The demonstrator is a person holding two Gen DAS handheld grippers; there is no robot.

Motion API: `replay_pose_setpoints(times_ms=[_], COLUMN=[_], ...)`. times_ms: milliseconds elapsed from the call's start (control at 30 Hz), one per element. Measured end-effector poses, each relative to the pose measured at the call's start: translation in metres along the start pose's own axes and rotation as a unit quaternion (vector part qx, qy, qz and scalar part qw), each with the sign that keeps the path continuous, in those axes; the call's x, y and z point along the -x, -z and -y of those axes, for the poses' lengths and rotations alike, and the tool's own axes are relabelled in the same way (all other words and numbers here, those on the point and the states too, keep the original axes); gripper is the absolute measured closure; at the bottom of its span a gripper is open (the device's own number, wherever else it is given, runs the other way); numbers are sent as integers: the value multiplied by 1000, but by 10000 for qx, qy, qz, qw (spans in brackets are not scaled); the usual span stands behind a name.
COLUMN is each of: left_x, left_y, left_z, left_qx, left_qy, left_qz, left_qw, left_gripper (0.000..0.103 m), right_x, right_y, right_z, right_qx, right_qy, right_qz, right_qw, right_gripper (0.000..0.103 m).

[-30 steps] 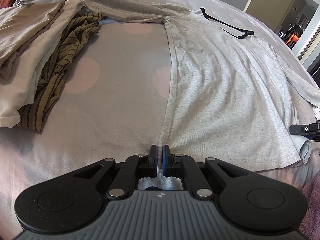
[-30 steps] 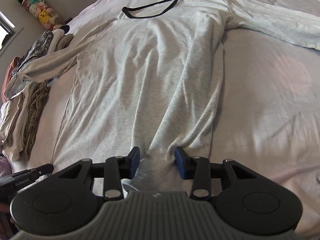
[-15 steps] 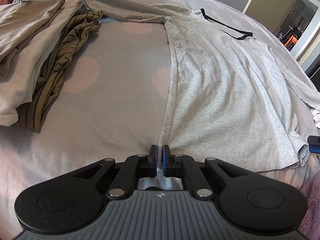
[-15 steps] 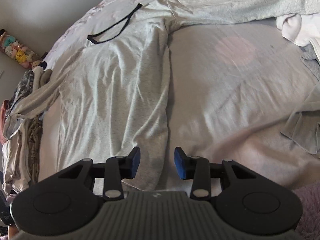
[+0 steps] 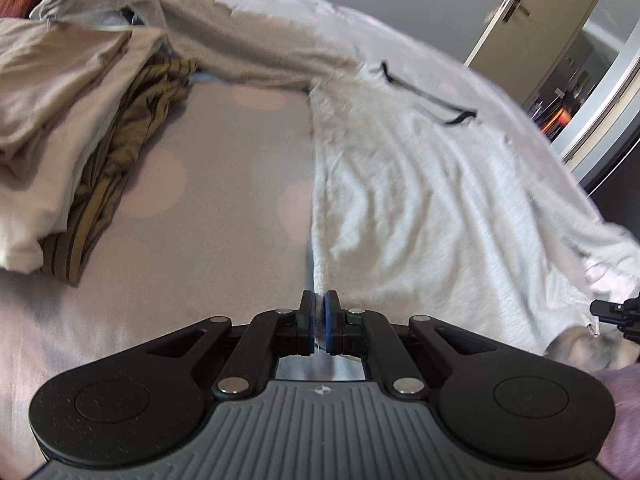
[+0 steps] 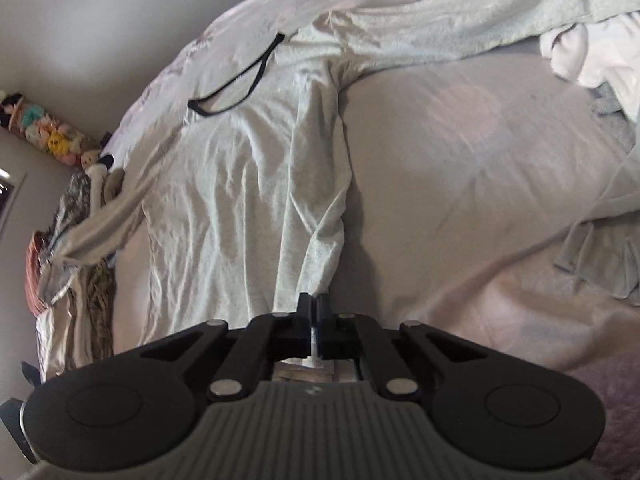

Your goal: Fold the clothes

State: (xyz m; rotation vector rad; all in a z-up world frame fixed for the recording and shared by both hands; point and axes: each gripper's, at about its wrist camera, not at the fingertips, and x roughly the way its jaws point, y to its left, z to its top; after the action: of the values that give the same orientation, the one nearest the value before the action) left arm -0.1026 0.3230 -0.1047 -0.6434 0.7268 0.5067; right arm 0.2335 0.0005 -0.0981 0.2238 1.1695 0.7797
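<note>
A light grey long-sleeved shirt with a black neck trim lies spread on the bed, hem toward me. My left gripper is shut on the hem's left corner, and the cloth rises taut from the bed. My right gripper is shut on the hem's right corner of the same shirt, which is lifted and creased along that side. One sleeve stretches far right, the other runs left onto the clothes pile.
A pile of beige and olive-striped clothes lies on the left of the bed. White and grey garments lie at the right. The bedsheet has pale pink dots. A door stands beyond the bed.
My right gripper has closed from open onto the hem's right corner. Both grippers have lifted, pulling the shirt's lower edge up off the bed.
</note>
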Motion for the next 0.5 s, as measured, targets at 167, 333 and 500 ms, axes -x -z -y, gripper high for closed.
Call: replay_pose_setpoints(times_ms=[167, 333, 500], left_x=[36, 35, 0], left_y=[-22, -18, -2], left_z=[9, -6, -29], left_qx=[17, 91, 73], left_qy=[256, -94, -585], left_qz=[340, 67, -462], left_qw=[9991, 9999, 9972], left_gripper=[101, 101, 101], right_x=[67, 69, 18], right_y=[-24, -23, -5], right_z=[-6, 3, 30], right_qx=[291, 566, 620], right_qy=[86, 551, 1086], right_qz=[743, 515, -208], right_qw=[9968, 9955, 9919], right_gripper=[102, 102, 102])
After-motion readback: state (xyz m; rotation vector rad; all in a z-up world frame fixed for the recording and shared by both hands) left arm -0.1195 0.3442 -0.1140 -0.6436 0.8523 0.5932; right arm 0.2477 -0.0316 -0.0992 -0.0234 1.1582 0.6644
